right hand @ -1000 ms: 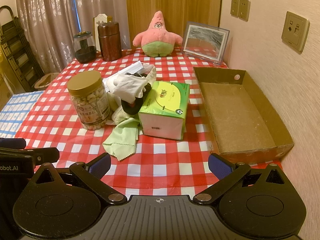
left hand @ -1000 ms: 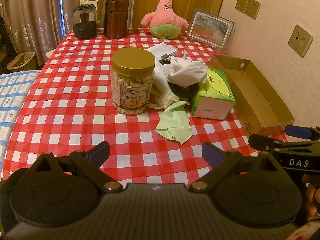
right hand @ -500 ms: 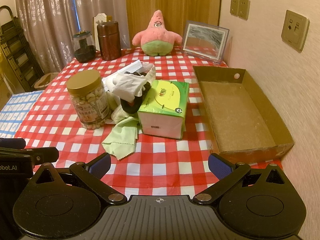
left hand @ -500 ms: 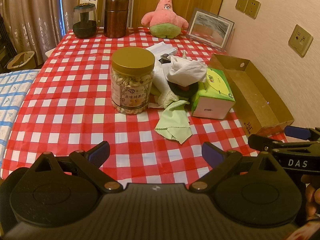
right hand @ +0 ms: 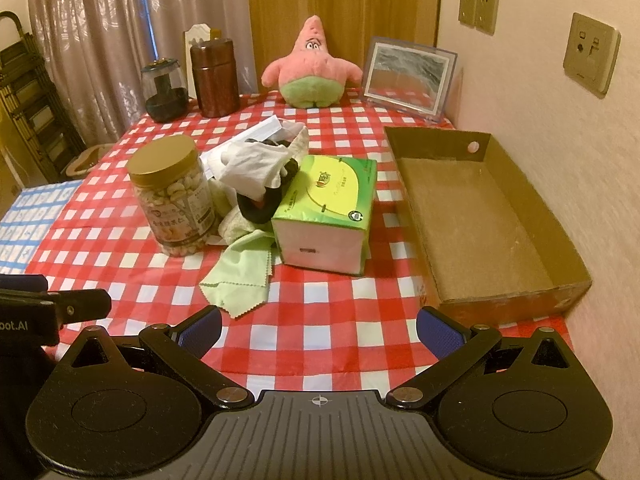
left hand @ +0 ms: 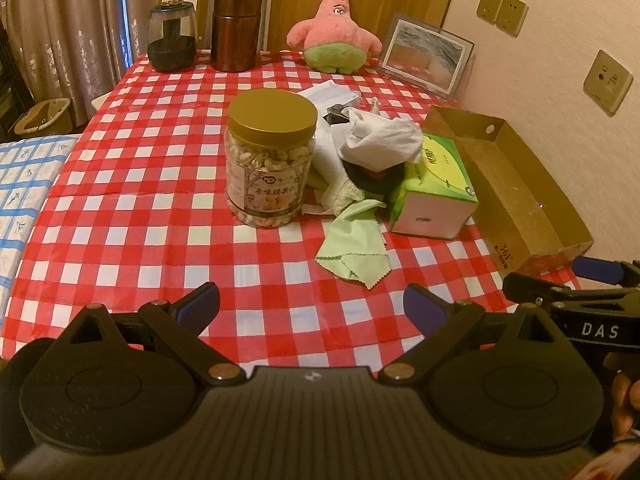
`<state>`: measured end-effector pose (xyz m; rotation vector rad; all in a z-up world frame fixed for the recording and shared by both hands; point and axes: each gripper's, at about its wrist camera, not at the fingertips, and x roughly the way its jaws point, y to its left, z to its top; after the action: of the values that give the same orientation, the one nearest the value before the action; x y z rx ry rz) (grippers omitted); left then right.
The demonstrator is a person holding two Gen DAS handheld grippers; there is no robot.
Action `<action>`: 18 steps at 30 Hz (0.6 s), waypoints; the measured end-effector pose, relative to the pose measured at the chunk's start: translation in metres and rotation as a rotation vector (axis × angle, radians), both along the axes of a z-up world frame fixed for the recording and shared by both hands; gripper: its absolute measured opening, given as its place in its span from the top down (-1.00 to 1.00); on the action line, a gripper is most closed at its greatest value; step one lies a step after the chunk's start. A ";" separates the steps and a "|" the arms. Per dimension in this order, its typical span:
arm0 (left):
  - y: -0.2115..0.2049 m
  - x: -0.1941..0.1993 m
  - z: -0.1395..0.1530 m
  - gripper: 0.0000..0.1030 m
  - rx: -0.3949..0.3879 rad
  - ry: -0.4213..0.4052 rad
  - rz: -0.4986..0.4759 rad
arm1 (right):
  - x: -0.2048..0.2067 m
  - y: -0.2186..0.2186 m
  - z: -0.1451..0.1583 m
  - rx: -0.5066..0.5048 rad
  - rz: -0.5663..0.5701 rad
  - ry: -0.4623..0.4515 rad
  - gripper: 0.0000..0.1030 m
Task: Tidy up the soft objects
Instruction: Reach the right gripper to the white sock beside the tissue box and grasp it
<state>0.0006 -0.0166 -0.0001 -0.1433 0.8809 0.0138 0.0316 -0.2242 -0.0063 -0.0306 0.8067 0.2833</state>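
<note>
A pile of soft things lies mid-table: a light green cloth point(left hand: 354, 246) point(right hand: 238, 276), a white cloth point(left hand: 382, 142) point(right hand: 256, 168), a black ring-shaped item point(right hand: 258, 204) and a pale towel point(left hand: 334, 176). A green tissue pack point(left hand: 434, 188) point(right hand: 330, 210) sits beside them. A pink star plush point(left hand: 334, 32) point(right hand: 310, 70) stands at the back. An empty cardboard tray point(right hand: 480, 216) point(left hand: 516, 184) lies on the right. My left gripper point(left hand: 312, 308) and right gripper point(right hand: 318, 324) are both open and empty over the near table edge.
A nut jar with gold lid point(left hand: 270, 160) point(right hand: 172, 196) stands left of the pile. A glass jar point(left hand: 172, 38), a brown canister point(left hand: 234, 30) and a picture frame point(right hand: 408, 72) stand at the back. The wall is close on the right.
Both grippers have crept slightly forward toward the pile; nothing on the table moved.
</note>
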 end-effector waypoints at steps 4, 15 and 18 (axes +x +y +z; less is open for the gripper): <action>0.014 0.005 -0.004 -0.89 -0.009 0.006 0.006 | 0.004 0.002 -0.004 0.002 -0.002 -0.003 -0.99; 0.045 0.036 -0.022 -0.89 -0.057 0.019 0.018 | 0.032 0.023 -0.013 0.005 0.019 -0.026 -0.99; 0.048 0.044 -0.026 -0.89 -0.058 0.004 0.010 | 0.039 0.025 -0.013 0.010 0.029 -0.047 -0.99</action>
<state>0.0445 0.0314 -0.0262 -0.2024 0.8849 -0.0021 0.0708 -0.1995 -0.0189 -0.0397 0.7582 0.3125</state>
